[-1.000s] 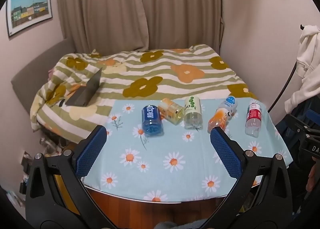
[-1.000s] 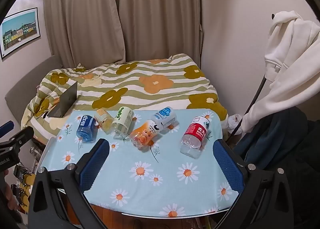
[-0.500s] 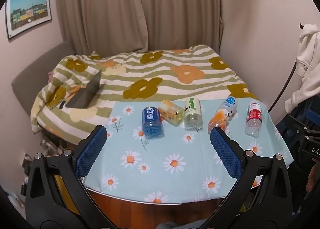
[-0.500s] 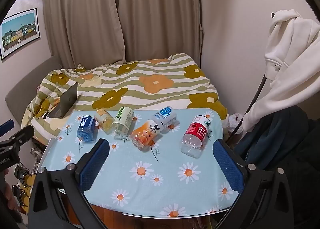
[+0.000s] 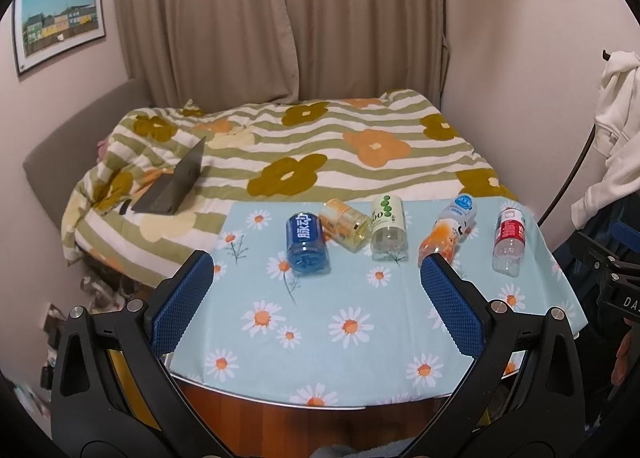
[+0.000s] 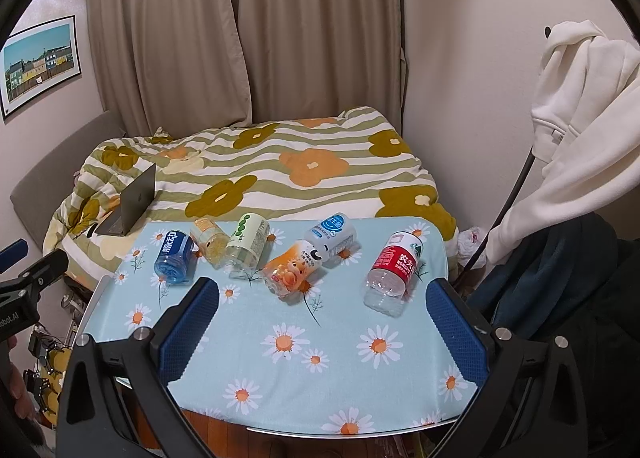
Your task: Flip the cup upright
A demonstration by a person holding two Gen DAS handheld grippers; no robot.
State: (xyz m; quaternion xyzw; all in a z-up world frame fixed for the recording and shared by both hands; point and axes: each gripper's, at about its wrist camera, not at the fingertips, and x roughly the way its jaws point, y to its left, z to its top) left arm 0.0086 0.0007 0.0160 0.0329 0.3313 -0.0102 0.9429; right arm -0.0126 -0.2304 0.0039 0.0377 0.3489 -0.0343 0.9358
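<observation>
Several bottles lie on their sides in a row on the daisy tablecloth (image 5: 348, 322): a blue one (image 5: 306, 244) (image 6: 174, 256), a yellow one (image 5: 346, 224) (image 6: 210, 240), a green-dotted one (image 5: 388, 228) (image 6: 248, 242), an orange one (image 5: 440, 242) (image 6: 292, 268), a white-and-blue one (image 5: 460, 210) (image 6: 330, 236) and a red-labelled one (image 5: 508, 240) (image 6: 394, 268). My left gripper (image 5: 318, 286) is open and empty, near the table's front. My right gripper (image 6: 322, 312) is open and empty, also in front of the row.
A bed with a flowered striped quilt (image 5: 304, 154) lies behind the table, with an open laptop (image 5: 176, 186) on it. A white garment (image 6: 580, 122) hangs at the right. The table's front edge (image 6: 348, 432) is near my grippers.
Both views have shifted only slightly; the left gripper has drifted a little. The bottles have not moved. Both grippers stay open.
</observation>
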